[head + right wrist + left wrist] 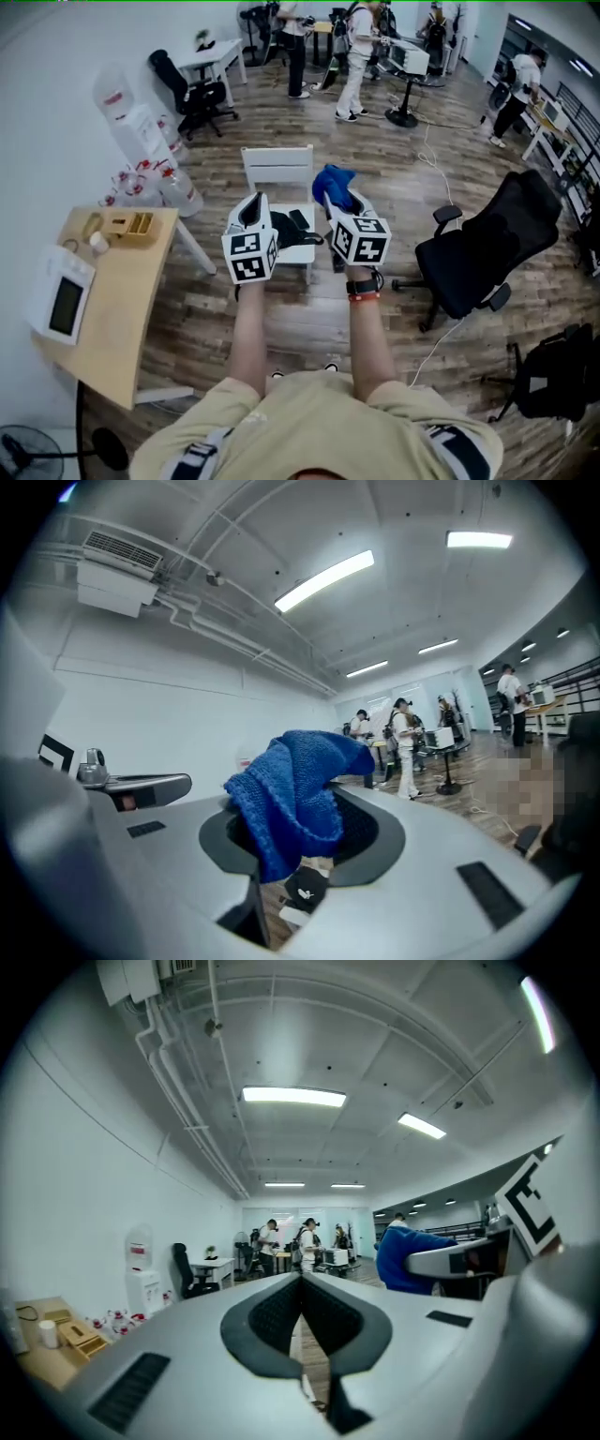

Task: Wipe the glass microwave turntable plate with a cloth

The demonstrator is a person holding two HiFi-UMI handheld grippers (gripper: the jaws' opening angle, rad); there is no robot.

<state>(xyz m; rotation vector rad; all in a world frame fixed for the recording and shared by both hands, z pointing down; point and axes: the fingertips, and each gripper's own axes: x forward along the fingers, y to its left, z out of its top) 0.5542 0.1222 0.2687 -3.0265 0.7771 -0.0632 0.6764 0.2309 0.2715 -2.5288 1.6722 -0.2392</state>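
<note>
Cloth (292, 794) between jaws of right claw (302, 841).

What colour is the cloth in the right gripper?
Blue. The cloth shows best in the right gripper view.

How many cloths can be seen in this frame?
1. A blue cloth is clamped in the right gripper's jaws, held up in front of the person. The left gripper's jaws are shut on nothing. Another cloth could be hidden elsewhere.
</note>
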